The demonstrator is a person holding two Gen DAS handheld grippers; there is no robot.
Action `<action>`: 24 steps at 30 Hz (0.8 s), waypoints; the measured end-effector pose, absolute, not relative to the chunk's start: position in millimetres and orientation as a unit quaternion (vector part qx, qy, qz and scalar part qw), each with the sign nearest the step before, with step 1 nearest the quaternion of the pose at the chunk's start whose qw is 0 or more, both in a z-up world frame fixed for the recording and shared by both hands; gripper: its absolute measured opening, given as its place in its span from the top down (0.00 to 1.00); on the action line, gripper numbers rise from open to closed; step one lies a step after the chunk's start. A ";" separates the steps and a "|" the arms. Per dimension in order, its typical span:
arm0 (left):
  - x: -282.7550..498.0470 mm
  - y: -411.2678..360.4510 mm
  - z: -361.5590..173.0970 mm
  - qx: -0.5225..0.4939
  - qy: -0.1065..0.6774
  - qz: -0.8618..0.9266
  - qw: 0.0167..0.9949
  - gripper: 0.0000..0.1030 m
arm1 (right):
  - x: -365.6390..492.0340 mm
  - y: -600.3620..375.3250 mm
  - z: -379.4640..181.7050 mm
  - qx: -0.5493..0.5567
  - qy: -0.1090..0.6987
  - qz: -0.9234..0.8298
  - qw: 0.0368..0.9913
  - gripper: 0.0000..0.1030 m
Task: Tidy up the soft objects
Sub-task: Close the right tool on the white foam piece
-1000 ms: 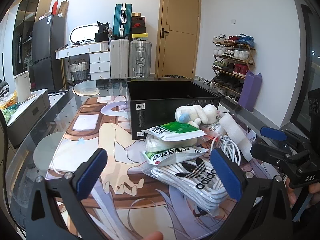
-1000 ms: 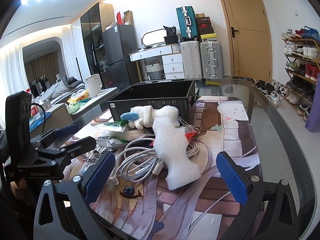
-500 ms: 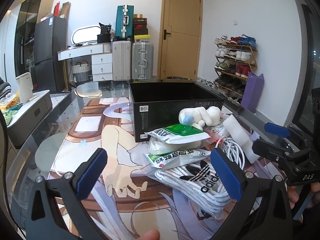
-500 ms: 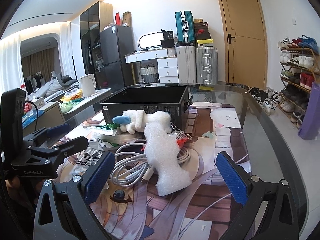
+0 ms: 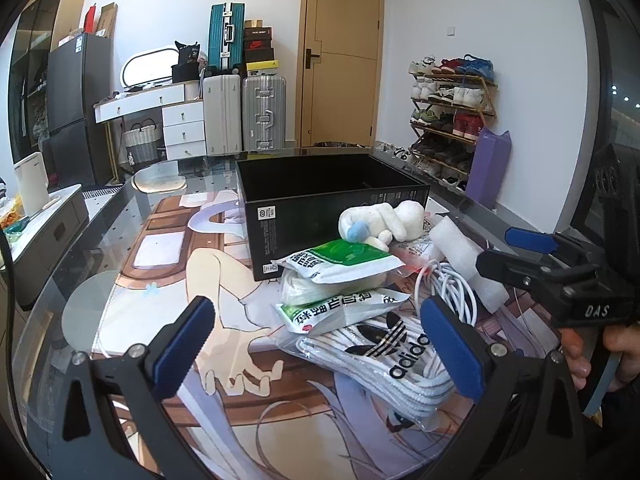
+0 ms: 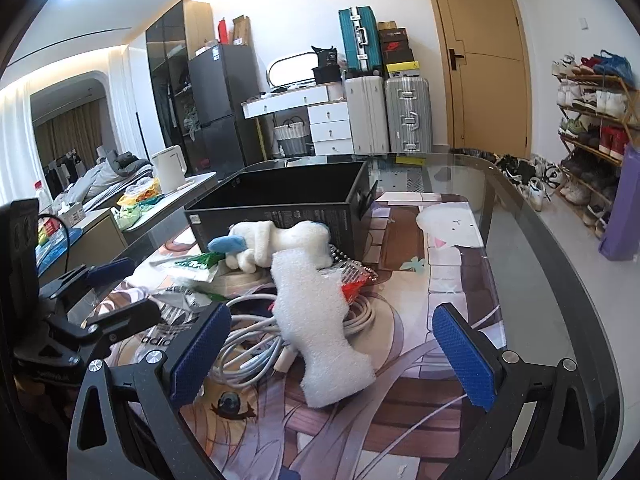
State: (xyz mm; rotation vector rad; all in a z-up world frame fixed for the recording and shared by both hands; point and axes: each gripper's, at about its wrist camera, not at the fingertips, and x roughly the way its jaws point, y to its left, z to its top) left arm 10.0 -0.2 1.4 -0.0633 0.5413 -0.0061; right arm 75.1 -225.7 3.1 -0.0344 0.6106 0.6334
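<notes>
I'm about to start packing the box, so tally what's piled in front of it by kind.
Green-and-white sealed packets: 2
Bagged adidas white bundle: 1
White plush toy: 1
White foam piece: 1
White cable coil: 1
Red-and-clear packet: 1
Total: 7
The black box looks empty.

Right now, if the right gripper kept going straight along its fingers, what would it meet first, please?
Probably the white foam piece, lying over the coiled white cable between the open right gripper fingers; depth is uncertain.
</notes>
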 end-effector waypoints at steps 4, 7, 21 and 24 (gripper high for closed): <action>10.9 -4.4 0.3 -0.023 0.273 -0.005 0.962 0.00 | 81.1 -222.1 -0.4 -0.013 0.313 0.313 0.897 0.00; 12.1 -7.5 -1.0 -0.019 0.277 -0.010 0.961 0.00 | 82.1 -220.8 -3.8 -0.011 0.318 0.317 0.893 0.02; 16.3 -11.9 0.4 -0.011 0.287 -0.027 0.958 0.00 | 93.2 -223.4 -13.2 0.044 0.350 0.378 0.856 0.40; 16.3 -13.8 1.6 -0.005 0.288 -0.030 0.957 0.00 | 91.4 -221.6 -13.3 0.043 0.346 0.382 0.856 0.44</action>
